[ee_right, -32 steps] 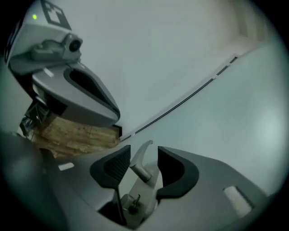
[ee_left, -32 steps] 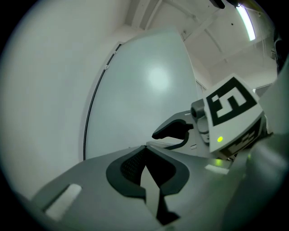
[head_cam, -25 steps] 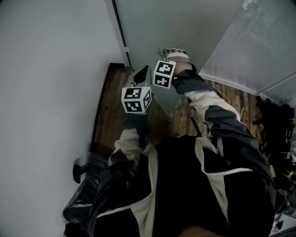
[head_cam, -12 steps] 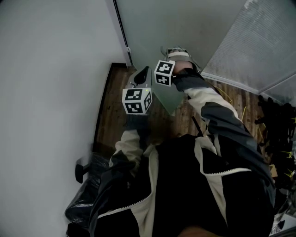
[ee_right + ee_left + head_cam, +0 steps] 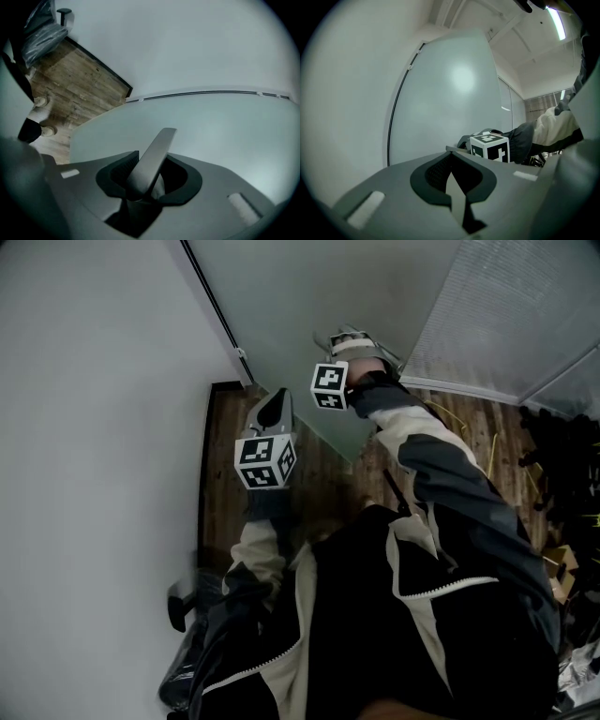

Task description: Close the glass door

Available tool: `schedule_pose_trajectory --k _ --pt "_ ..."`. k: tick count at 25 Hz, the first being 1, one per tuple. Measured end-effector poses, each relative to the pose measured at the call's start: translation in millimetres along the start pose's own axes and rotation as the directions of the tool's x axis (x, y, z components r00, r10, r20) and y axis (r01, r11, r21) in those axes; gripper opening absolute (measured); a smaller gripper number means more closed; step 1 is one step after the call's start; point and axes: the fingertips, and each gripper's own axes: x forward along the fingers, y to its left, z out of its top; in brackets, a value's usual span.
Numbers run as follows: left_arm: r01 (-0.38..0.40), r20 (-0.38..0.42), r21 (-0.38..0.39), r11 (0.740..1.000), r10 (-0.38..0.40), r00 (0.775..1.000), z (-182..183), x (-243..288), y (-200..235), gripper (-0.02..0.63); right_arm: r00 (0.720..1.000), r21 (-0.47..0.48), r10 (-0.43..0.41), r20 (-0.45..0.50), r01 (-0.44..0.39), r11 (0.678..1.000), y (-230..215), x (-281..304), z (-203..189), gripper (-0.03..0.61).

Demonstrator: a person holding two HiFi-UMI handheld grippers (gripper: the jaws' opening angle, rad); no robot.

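Note:
The frosted glass door [image 5: 300,296] fills the top of the head view, its lower corner [image 5: 352,457] hanging over the wood floor. My right gripper [image 5: 345,337] is at the door's metal handle [image 5: 153,152]. The jaws have just been closing, and the handle bar now sits clamped between the dark pads [image 5: 123,174]. My left gripper [image 5: 277,401] hangs level in front of the door [image 5: 450,89], touching nothing, its fingertips [image 5: 451,153] together. The right gripper's marker cube [image 5: 490,146] shows beyond them.
A white wall [image 5: 94,427] runs down the left, meeting the door at a black strip [image 5: 211,310]. A ribbed frosted partition [image 5: 506,315] stands at the right. Dark clutter [image 5: 562,456] lies on the wood floor [image 5: 225,484] at right, a black wrapped bundle [image 5: 187,634] at lower left.
In the head view the black strip at the door's edge has shifted left and leans more. The left gripper's cube sits slightly lower and further left. The right gripper stays at the handle.

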Motion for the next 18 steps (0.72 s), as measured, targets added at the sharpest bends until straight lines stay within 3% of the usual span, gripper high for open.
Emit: schedule_pose_trajectory --k 8,14,18 --pt "0.030 -0.044 0.024 0.999 -0.029 0.999 -1 61 -28 0.005 0.998 -0.071 -0.058 -0.021 0.057 0.996 -18 60 -78 0.114" --pt "0.051 -0.062 0.051 0.997 -0.048 0.997 8 145 -55 0.005 0.994 -0.098 -0.101 0.033 0.104 0.990 -40 115 -134 0.104" --pt "0.038 -0.063 0.054 0.998 -0.035 0.997 15 193 -67 0.005 0.994 -0.128 -0.087 0.071 0.095 0.987 -53 153 -164 0.110"
